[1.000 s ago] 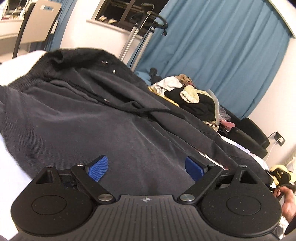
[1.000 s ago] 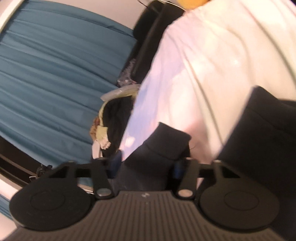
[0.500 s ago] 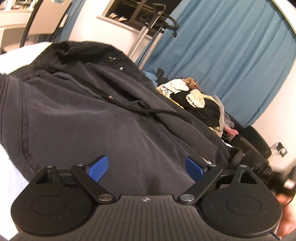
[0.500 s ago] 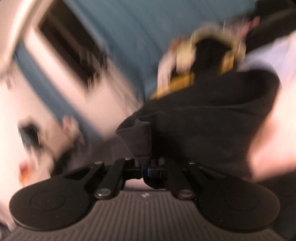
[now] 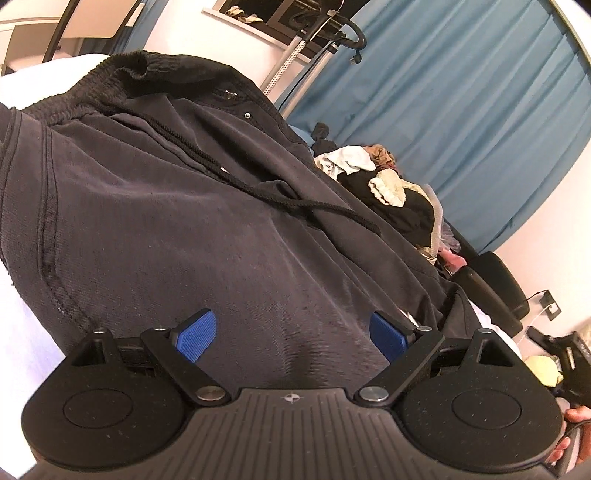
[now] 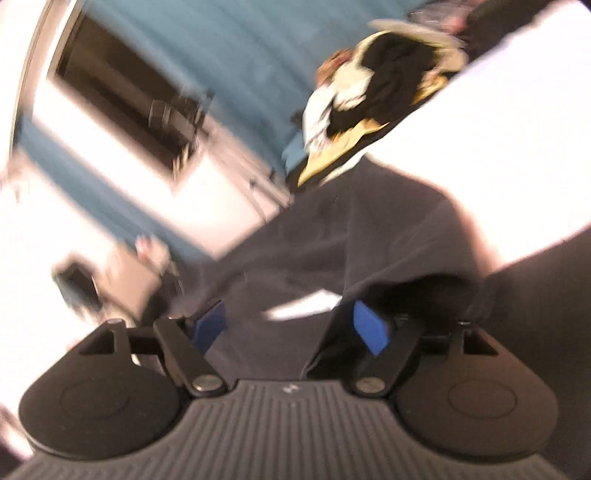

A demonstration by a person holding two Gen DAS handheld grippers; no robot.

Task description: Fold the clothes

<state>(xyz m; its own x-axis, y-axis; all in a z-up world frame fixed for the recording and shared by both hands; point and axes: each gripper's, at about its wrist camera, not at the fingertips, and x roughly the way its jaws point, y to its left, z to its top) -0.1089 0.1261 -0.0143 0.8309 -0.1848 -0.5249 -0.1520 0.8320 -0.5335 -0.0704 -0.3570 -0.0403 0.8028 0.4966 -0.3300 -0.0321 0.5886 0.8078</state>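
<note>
we see a white bed sheet (image 5: 26,325) as the working surface, bright and washed out where it shows at the left edge of the left wrist view and across the upper right (image 6: 498,155) of the right wrist view. spread over it lie the dark trousers (image 5: 207,236), their elastic waistband (image 5: 122,70) bunched at the far end and a black drawstring (image 5: 295,203) trailing across the cloth. our left gripper (image 5: 291,334) hangs low over the fabric with its blue pads (image 5: 194,334) set wide apart, nothing pinched between them. our right gripper (image 6: 288,328) has just been opening; its jaws stand released, with dark cloth (image 6: 351,240) lying loose in the gap and around the right pad, though the blur keeps us from telling whether the cloth touches it. beyond the trousers a heap of mixed laundry (image 5: 391,188), white, cream and black, sits on the bed. behind it blue curtains (image 5: 480,92) cover the far wall, a metal stand (image 5: 295,55) rises by a dark window (image 6: 122,96), and a chair (image 5: 74,29) shows at the top left. a dark cushioned shape (image 5: 495,284) lies at the bed's right side, near a wall socket (image 5: 550,302) on the white wall.
</note>
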